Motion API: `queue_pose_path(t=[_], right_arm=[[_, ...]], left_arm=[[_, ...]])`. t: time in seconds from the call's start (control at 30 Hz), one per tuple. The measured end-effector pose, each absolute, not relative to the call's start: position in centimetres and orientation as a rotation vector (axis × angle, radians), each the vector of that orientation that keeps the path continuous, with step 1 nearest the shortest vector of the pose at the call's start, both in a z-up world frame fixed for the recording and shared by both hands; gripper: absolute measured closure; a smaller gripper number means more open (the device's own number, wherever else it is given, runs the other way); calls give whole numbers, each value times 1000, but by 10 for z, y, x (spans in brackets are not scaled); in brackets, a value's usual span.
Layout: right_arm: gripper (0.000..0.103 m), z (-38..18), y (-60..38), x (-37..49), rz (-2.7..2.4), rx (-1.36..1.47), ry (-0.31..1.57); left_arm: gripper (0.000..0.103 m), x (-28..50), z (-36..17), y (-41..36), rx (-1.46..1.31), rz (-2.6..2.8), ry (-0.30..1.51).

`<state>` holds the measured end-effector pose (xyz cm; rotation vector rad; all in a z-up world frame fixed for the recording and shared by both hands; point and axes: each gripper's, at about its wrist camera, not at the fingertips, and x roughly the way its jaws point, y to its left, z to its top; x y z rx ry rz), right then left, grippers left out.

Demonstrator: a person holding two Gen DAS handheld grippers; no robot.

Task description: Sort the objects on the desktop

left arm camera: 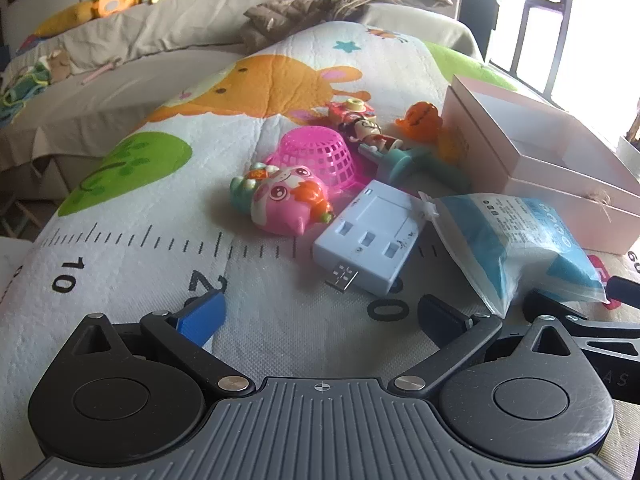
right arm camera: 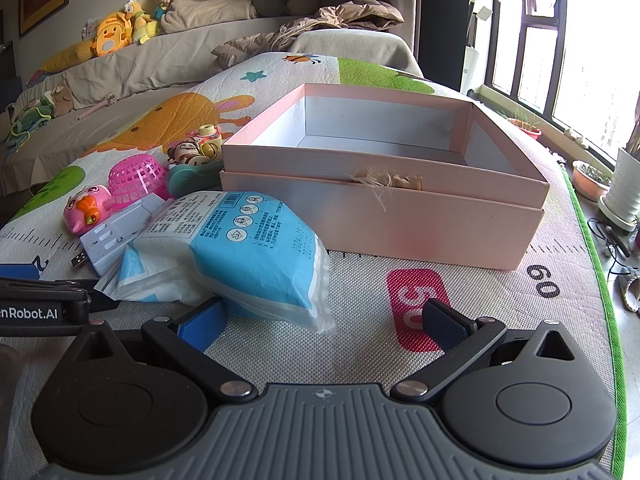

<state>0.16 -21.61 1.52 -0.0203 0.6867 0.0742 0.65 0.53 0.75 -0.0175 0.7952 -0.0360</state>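
Note:
A pile of small things lies on a printed play mat: a pink pig toy (left arm camera: 282,200), an upturned pink mesh basket (left arm camera: 320,154), a white USB hub (left arm camera: 370,236), a blue-and-white packet (left arm camera: 516,246), a small figurine (left arm camera: 366,130), a teal toy (left arm camera: 404,160) and an orange toy (left arm camera: 424,120). An open pink box (right arm camera: 384,196) stands to their right and looks empty inside. My left gripper (left arm camera: 320,316) is open and empty, just short of the hub. My right gripper (right arm camera: 324,320) is open and empty, its left finger touching the packet (right arm camera: 236,256).
The mat (right arm camera: 360,360) covers a raised surface whose right edge drops to the floor, where plant pots (right arm camera: 592,180) stand under a window. A sofa with plush toys (right arm camera: 112,34) and a brown jacket (right arm camera: 320,24) lies behind. The left gripper's body (right arm camera: 40,312) is close to the right one.

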Motion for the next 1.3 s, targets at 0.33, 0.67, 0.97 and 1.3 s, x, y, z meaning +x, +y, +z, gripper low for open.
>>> queue_pose_path(t=[0.33,0.67,0.97,1.3], right_arm=[[0,15,-216,2,74,-21,687],[0,15,-216,2,74,-21,687],[0,16,-219,1,73,-20,688],[0,24,-231,-39,198,-68,792]], left_arm=[[0,15,13,1,5,-28,896],[0,14,10,-5,-37,74,845],[0,13,11,-4,-42,75,829],[0,7,8,-1,-69,66,785]])
